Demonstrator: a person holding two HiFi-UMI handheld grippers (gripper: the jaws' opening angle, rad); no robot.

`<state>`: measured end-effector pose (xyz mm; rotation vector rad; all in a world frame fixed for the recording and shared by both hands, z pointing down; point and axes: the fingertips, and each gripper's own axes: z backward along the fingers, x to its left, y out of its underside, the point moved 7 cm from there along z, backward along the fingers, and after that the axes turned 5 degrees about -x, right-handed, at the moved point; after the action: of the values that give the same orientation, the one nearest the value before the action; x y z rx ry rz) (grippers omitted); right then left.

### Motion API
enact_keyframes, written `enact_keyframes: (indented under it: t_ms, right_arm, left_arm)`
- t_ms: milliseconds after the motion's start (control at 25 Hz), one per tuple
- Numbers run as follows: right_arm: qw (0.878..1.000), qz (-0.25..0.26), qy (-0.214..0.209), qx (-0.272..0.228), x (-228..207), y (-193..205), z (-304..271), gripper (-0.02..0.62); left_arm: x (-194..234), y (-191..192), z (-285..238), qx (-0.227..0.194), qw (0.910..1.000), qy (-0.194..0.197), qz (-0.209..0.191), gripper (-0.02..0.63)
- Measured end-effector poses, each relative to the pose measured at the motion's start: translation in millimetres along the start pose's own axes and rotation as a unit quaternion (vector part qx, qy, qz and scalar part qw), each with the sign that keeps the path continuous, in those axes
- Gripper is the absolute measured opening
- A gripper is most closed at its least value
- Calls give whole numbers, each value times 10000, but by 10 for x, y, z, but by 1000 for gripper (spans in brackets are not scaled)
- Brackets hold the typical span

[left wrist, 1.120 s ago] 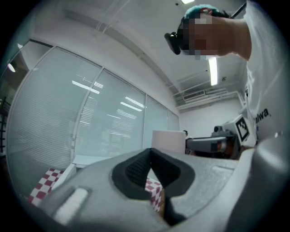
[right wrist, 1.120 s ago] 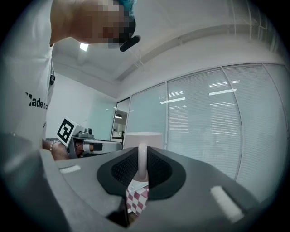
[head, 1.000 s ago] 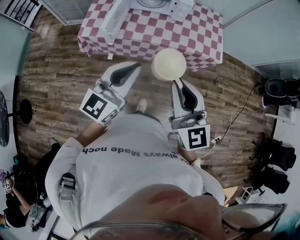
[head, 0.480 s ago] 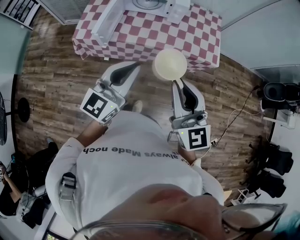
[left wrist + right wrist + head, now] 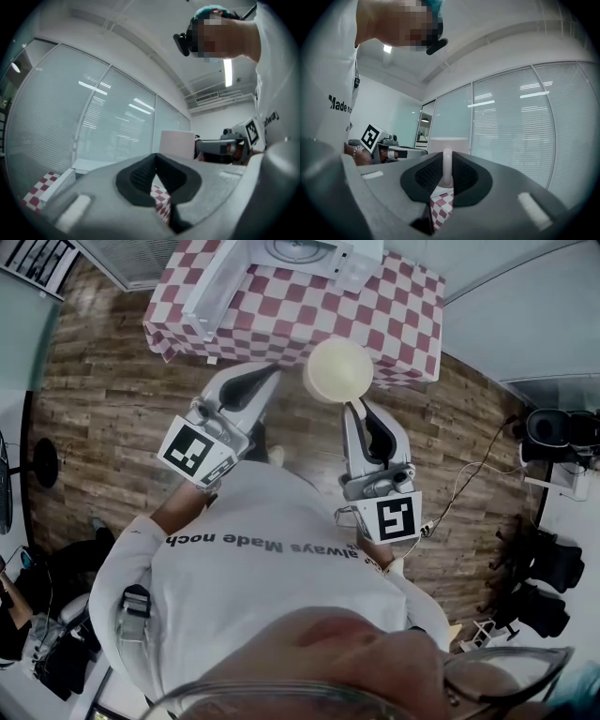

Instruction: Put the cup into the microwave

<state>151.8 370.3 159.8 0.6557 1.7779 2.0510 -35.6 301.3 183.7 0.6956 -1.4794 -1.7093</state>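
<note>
**Position.** The cup hangs upright in the air at the near edge of the tabletop, carried only by its handle. The microwave stands at the far side of the tabletop with its door swung open to the left. The cup is well short of the cavity.

**Hazards (judged)**
- The grip is on a thin handle only. A quick swing or tilt could let the cup pivot between the pads, or slip out and drop to the floor.
- On entry, the cup could strike the cavity frame or the open door if the approach runs too high or too far left.
- Release before the base is seated could tip the cup.

**Tool state**
- Right tool: jaws closed on the handle, one pad on each side, with the cup body just beyond the tips.
- Left tool: jaws together with nothing between them. It hovers just left of the cup and does not touch it.
</note>
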Motion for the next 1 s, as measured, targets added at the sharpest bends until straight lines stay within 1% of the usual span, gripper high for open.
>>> enact_keyframes:
  t_ms: [160,360,480,560,720,800,1000]
  right_arm:
    - [10000,14,45,-50,-96,47,-219,40]
    - [10000,37,-26,50,-203,153,-509,40]
    - [9999,-116,62,-17,-294,191,-784,40]
    - [9997,-194,103,-41,-357,223,-988,40]
    - [9999,-70,-44,111,-493,333,-1394,39]
    - [9999,-110,7,76,-581,349,-1638,39]
    - [9999,-43,-19,94,-753,407,-2220,38]
  left_arm:
    - [227,40,-82,-4,10000,-8,8,4]
    - [531,77,-211,-21,10000,-52,2,5]
    - [769,122,-293,-19,10000,-84,43,5]
    - [961,152,-355,-12,9999,-107,75,5]
    - [1394,182,-506,-2,9998,-128,127,5]
    - [1626,179,-597,-7,9998,-127,123,5]
    - [2204,118,-803,-22,9999,-79,88,5]
